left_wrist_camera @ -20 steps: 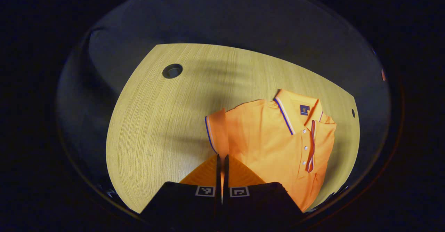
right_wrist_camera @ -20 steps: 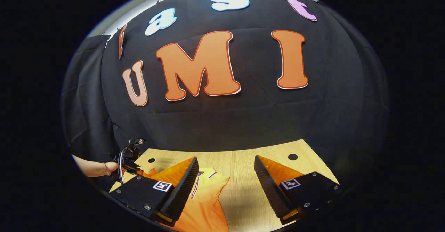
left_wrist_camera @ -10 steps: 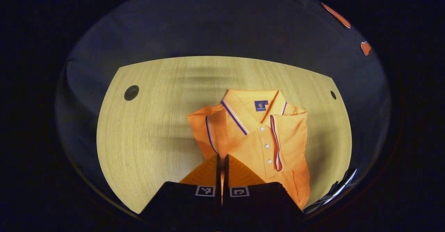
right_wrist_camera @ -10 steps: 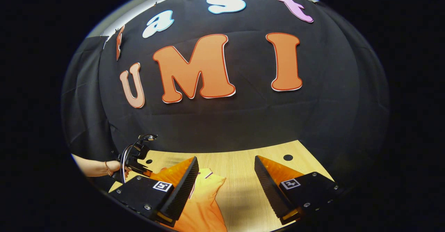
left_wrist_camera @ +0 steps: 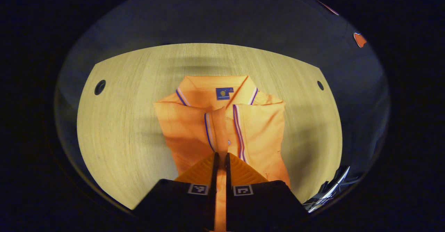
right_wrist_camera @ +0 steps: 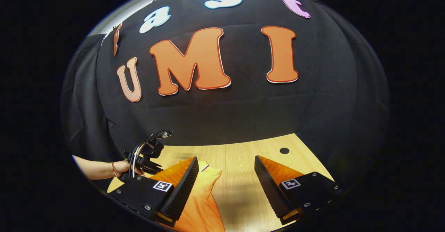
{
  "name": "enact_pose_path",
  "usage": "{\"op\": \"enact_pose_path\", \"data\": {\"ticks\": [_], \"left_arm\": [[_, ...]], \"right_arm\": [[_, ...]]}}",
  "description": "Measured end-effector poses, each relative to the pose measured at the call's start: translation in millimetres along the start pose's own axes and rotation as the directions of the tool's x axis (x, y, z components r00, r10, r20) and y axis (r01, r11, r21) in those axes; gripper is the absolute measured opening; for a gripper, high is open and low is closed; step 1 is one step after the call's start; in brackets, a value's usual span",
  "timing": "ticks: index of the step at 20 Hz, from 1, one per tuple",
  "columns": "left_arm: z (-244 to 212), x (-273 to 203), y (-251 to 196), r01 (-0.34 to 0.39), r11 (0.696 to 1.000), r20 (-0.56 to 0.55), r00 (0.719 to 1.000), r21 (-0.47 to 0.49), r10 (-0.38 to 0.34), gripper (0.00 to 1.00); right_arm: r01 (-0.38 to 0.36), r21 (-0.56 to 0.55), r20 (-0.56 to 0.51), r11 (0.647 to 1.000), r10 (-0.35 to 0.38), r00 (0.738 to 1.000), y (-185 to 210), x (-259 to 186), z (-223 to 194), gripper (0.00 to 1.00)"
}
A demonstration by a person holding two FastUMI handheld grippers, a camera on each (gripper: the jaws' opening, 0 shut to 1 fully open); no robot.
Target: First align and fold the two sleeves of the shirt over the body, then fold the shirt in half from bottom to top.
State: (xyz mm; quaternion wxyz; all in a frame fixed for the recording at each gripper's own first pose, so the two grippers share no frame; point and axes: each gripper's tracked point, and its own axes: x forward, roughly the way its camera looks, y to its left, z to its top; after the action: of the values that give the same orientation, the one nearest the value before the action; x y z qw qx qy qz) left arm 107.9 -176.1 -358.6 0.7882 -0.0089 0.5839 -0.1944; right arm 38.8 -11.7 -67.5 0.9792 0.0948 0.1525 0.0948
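left gripper view: left gripper (left_wrist_camera: pixel 220 157) fingers pinch a sleeve (left_wrist_camera: pixel 217 134) over the orange shirt (left_wrist_camera: pixel 194 127) on the worktop (left_wrist_camera: pixel 121 120); right gripper (right_wrist_camera: pixel 226 176) fingers gape beside the shirt.

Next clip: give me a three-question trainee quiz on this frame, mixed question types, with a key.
1. True or false: the right gripper is clamped on the shirt.
2. What does the left gripper pinch? A) the collar B) a strip of orange cloth C) nothing
3. Fill in: the shirt lies on a wooden ___.

Key
1. False: its fingers stand wide apart over the table, with the shirt by one finger.
2. B: a narrow band of orange cloth runs between its nearly closed fingers.
3. table
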Motion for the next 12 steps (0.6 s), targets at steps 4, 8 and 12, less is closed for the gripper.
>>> {"op": "enact_pose_path", "data": {"ticks": [4,8,12], "left_arm": [[0.9,-14.7,-20.3,0.066,0.997,0.044,0.997,-0.026,-0.065,0.39],[-2.8,-45.0,-19.0,0.072,0.997,0.123,0.990,-0.029,-0.068,0.99],[-30.2,-85.6,-13.7,0.084,0.996,0.154,0.985,-0.014,-0.081,0.99]], "right_arm": [[-0.006,0.017,-0.019,1.000,0.006,1.000,2.8,0.9,-5.0,0.98],[-0.012,0.019,-0.036,1.000,0.013,0.999,8.8,1.6,-10.3,0.98],[-0.033,0.020,-0.075,0.999,0.035,0.997,20.5,-3.2,-23.4,0.98]]}}
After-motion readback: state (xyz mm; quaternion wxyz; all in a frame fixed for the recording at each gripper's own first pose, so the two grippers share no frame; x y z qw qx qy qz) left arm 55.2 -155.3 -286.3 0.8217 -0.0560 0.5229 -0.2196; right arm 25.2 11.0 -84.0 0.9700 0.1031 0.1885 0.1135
